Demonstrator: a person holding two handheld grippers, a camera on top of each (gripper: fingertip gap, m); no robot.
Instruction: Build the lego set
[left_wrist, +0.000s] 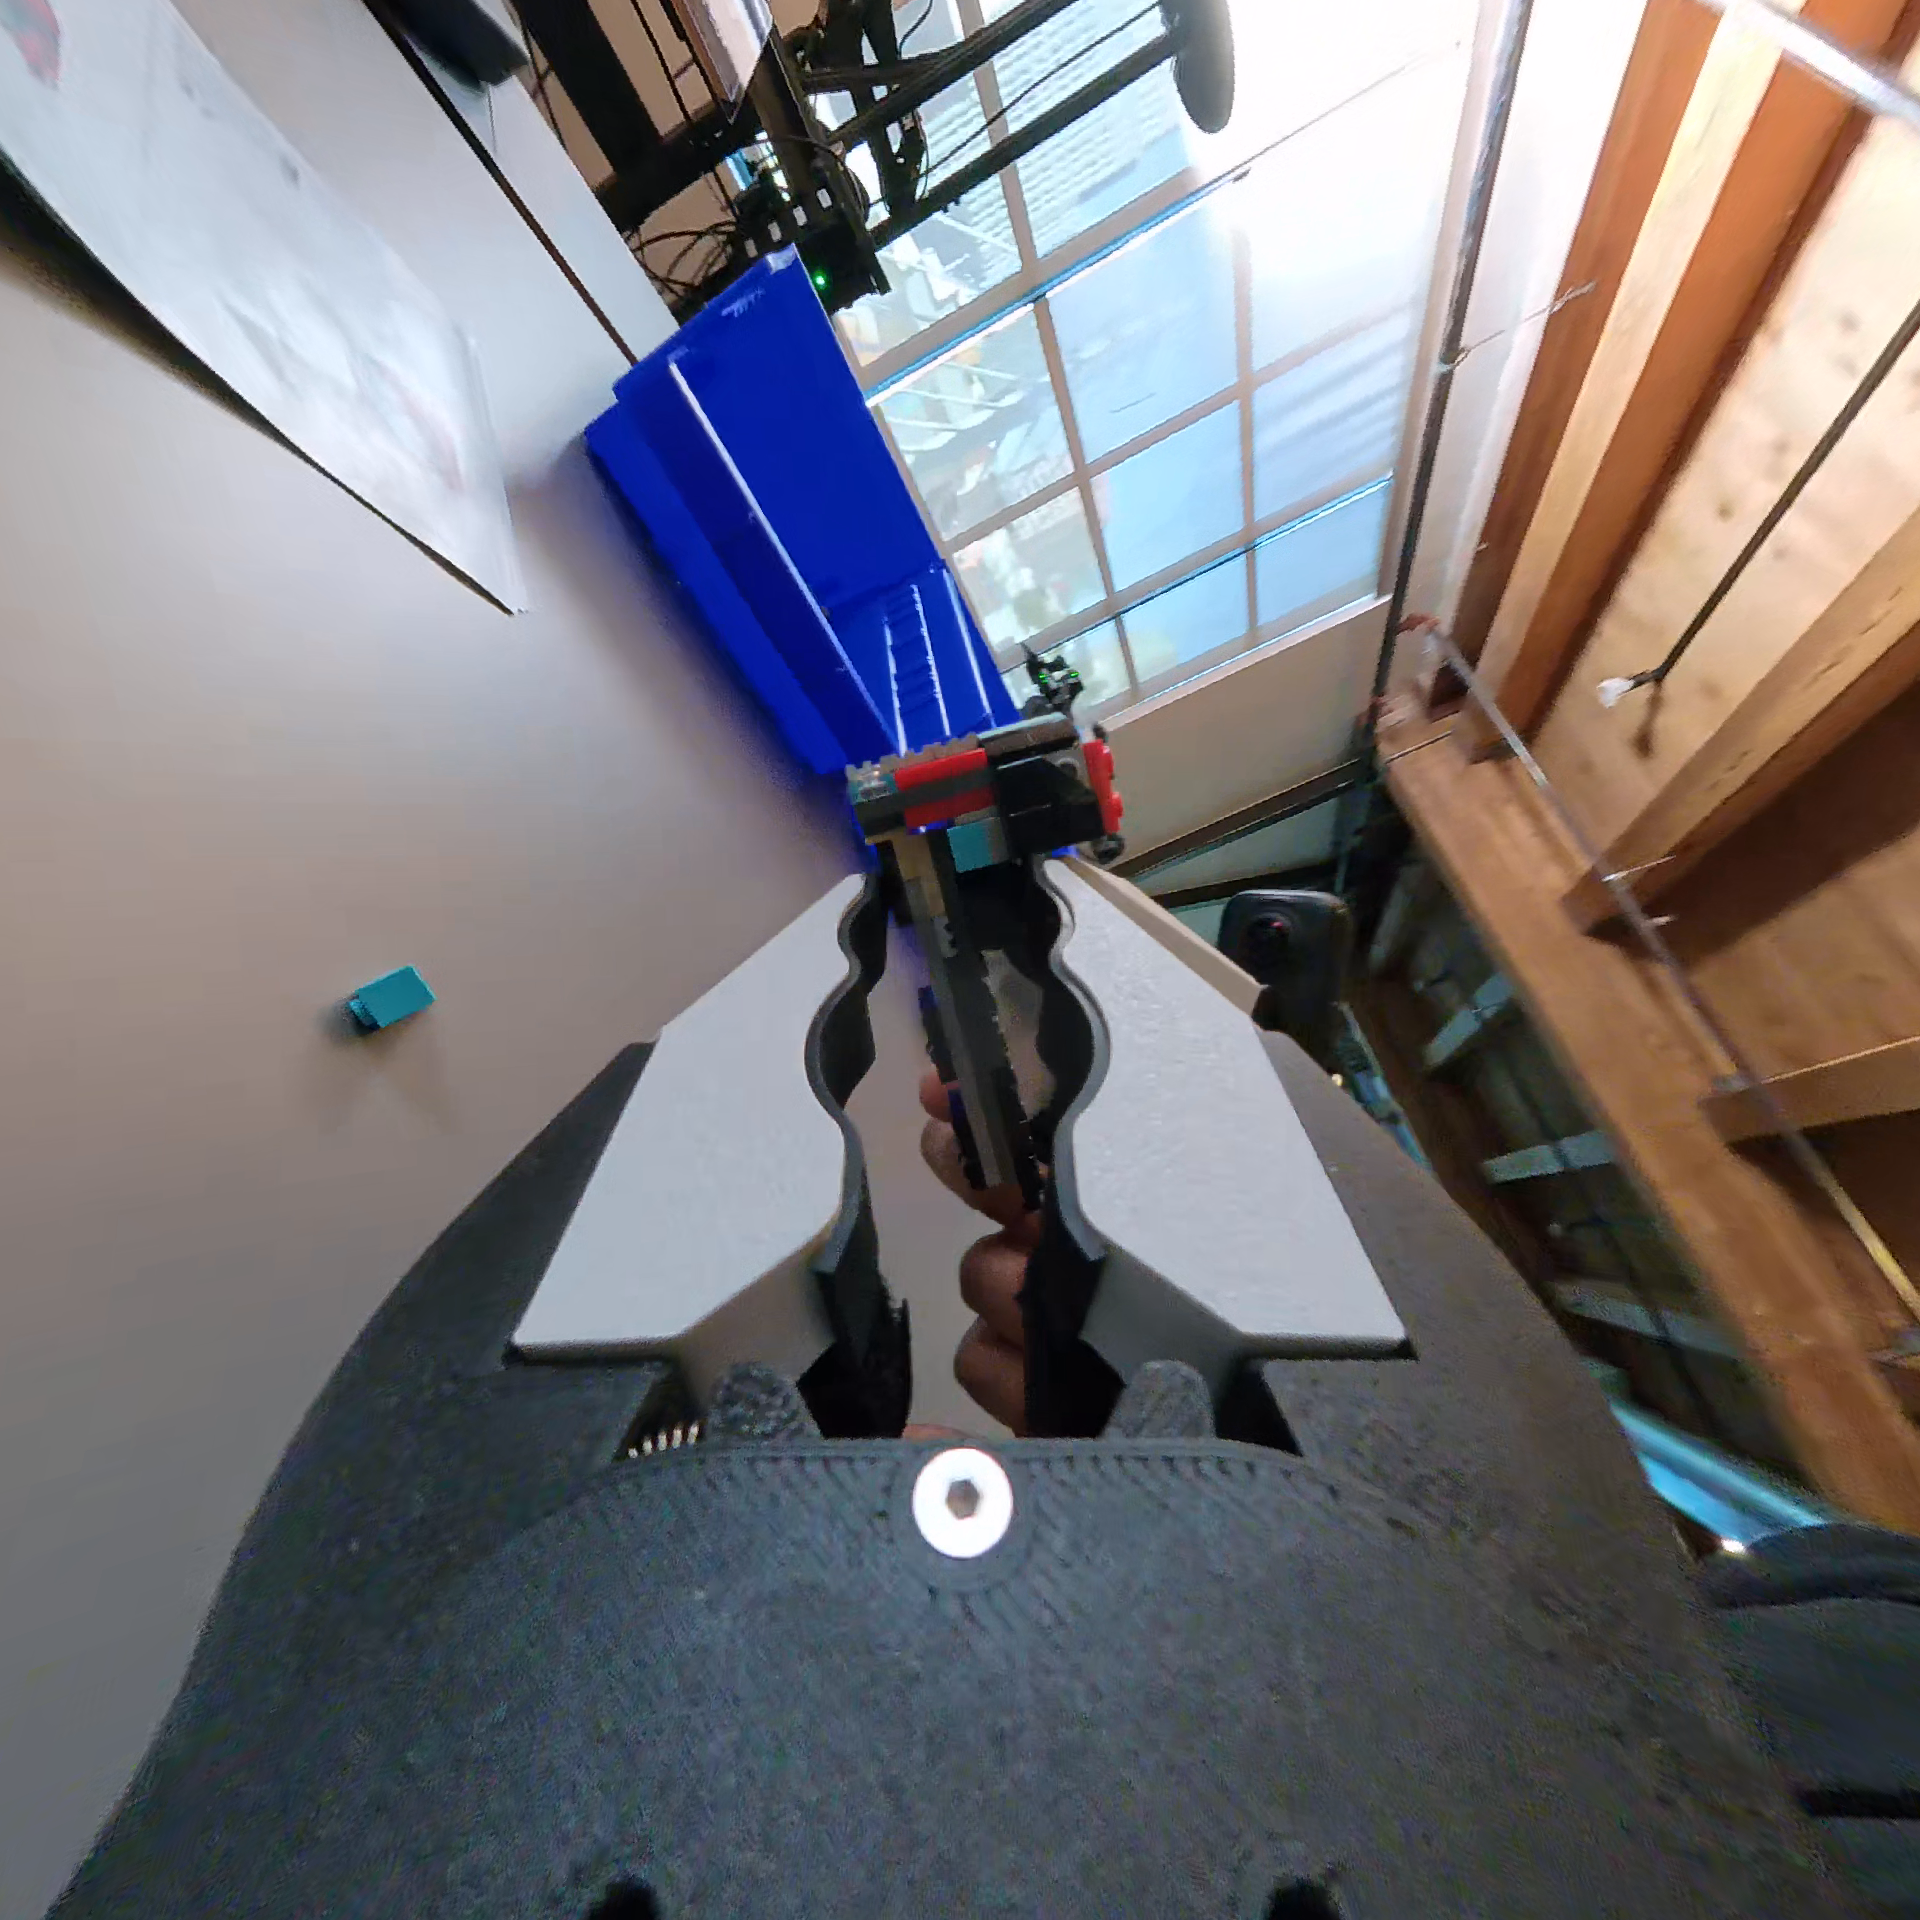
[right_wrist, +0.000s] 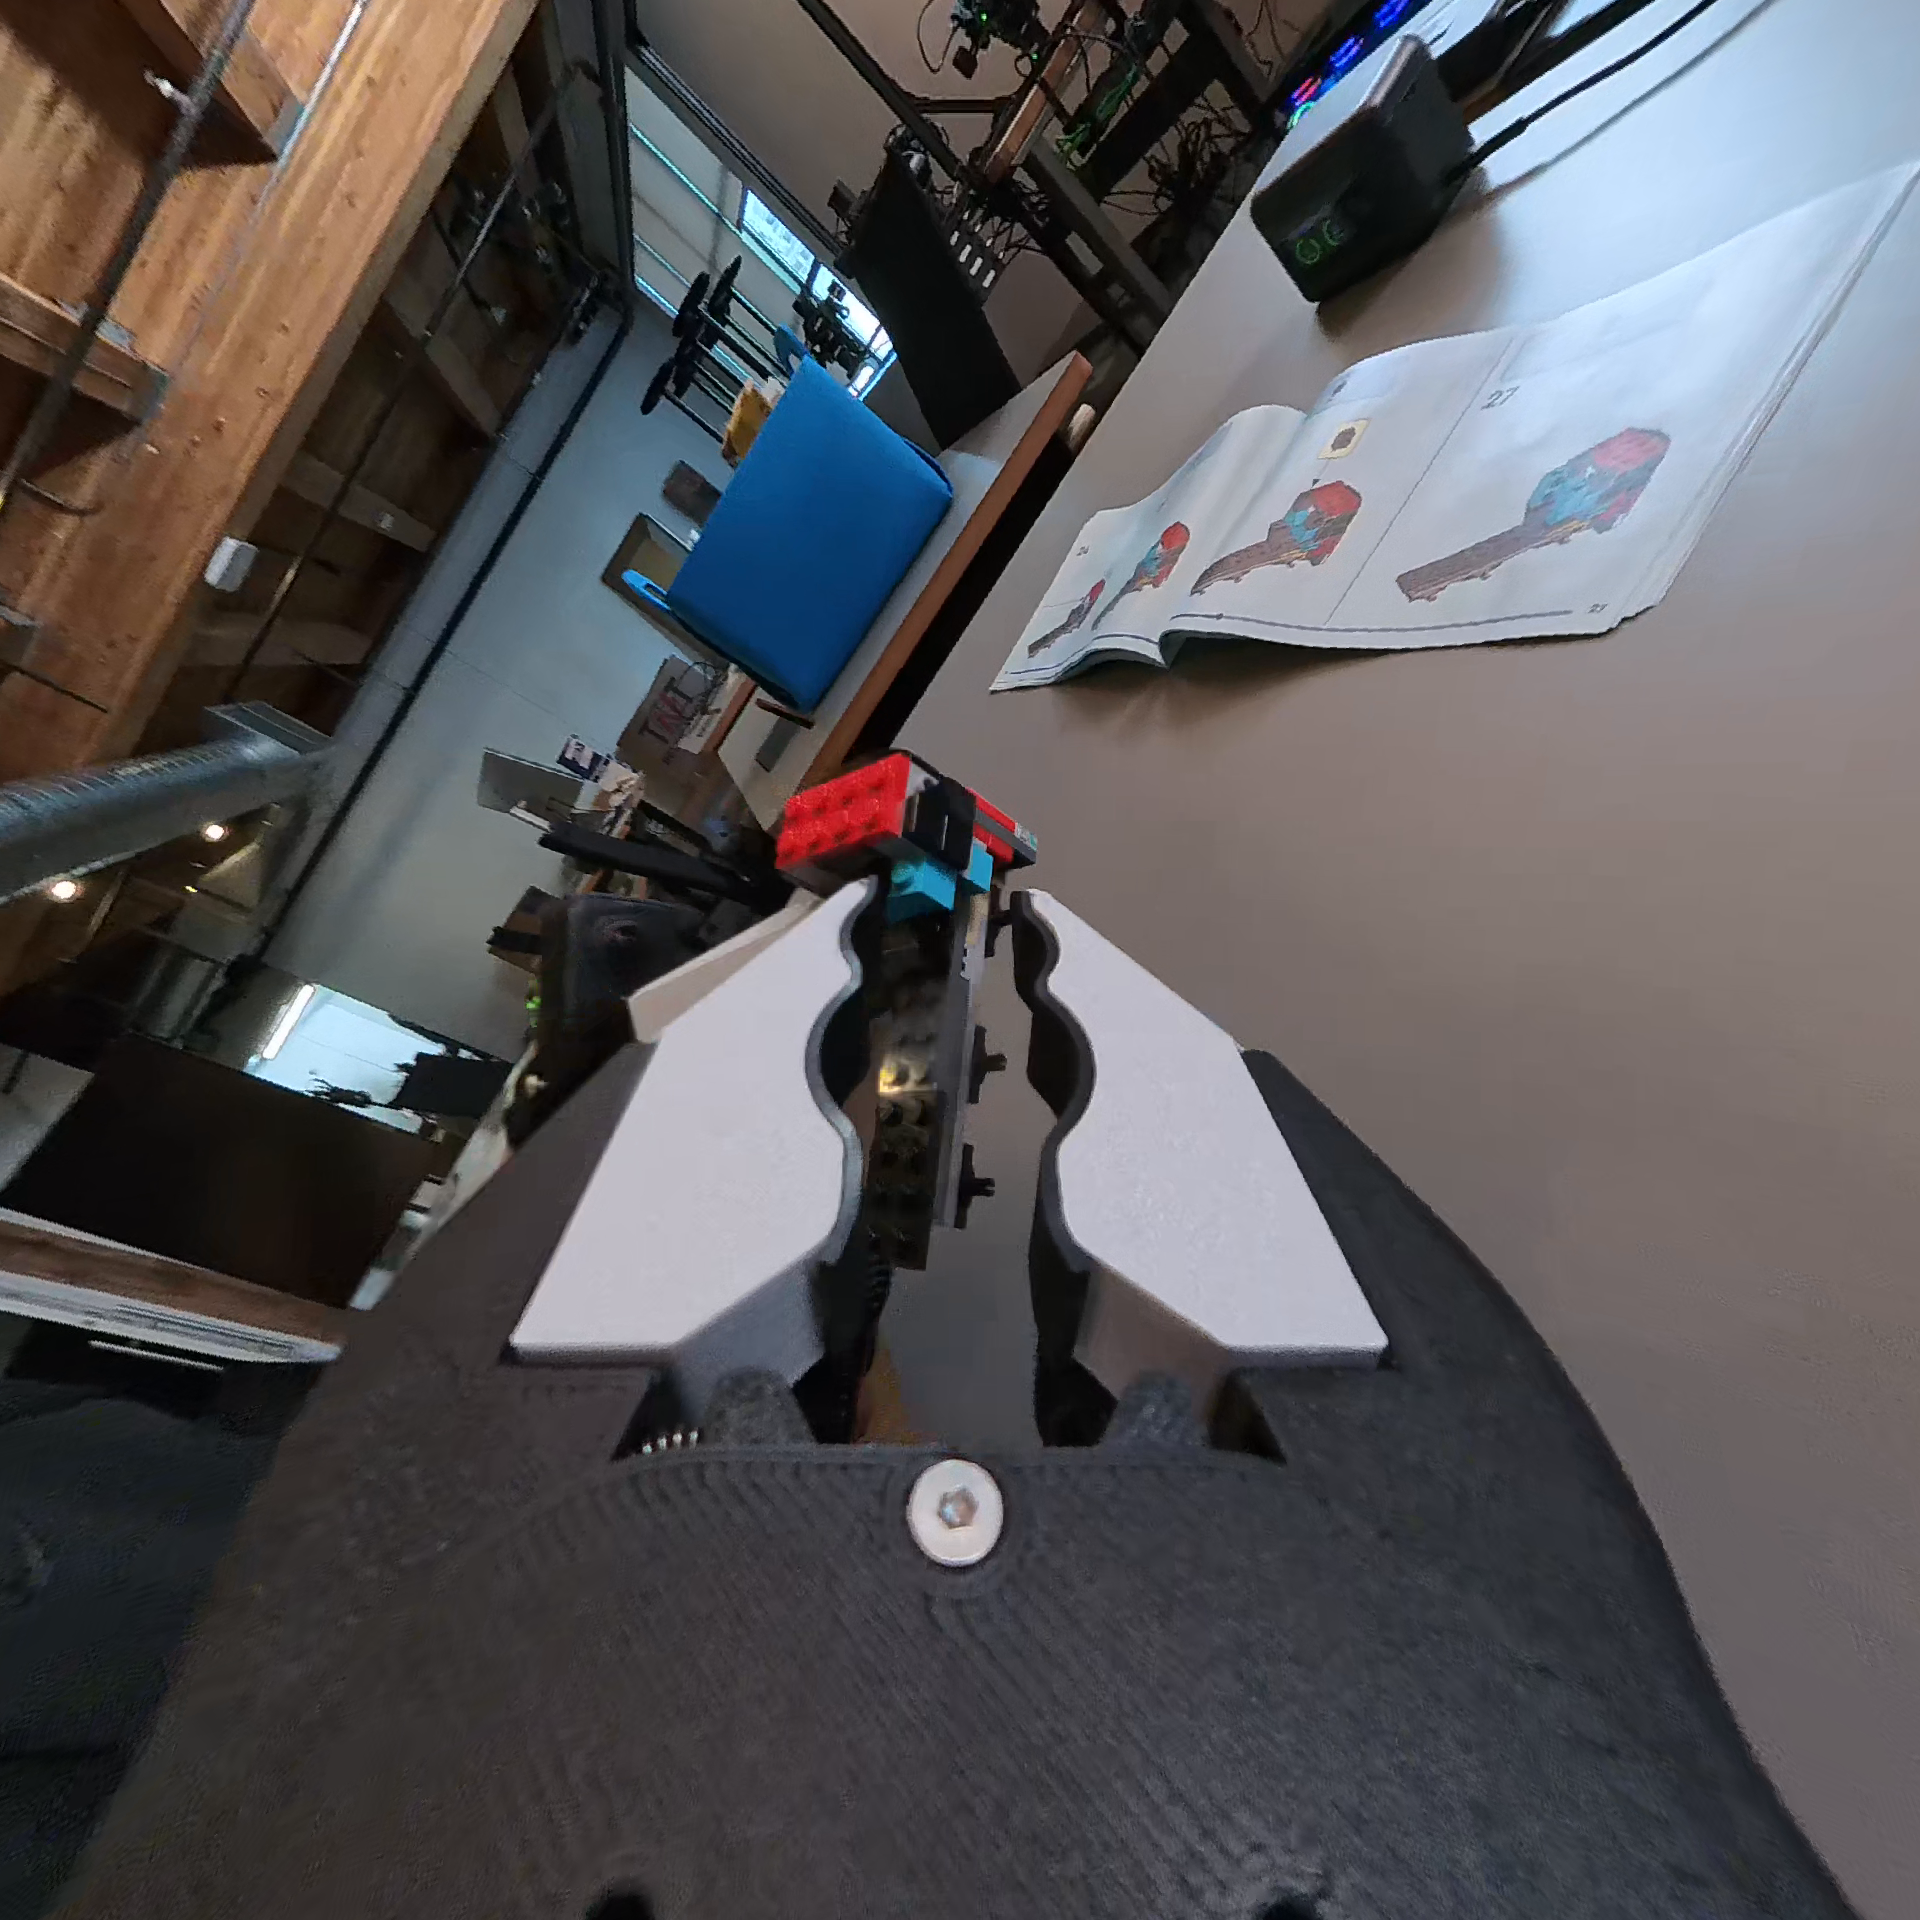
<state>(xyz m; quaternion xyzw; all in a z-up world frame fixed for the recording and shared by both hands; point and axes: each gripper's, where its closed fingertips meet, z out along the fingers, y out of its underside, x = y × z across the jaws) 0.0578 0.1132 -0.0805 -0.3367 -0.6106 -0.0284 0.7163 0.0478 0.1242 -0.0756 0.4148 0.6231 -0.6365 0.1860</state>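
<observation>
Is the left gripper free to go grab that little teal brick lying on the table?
Probably not yet: the left gripper has the lego model between its fingers. The teal brick itself lies in the open on the table.

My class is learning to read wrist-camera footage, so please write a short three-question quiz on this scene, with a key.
1. True or false: the instruction booklet lies open on the table.
2. In the left wrist view, what colour is the loose brick lying on the table? A red, B teal, C yellow.
3. Fill in: between the fingers of the left gripper and of the right gripper sits the ____.
Key: 1 true; 2 B; 3 lego model.
</observation>
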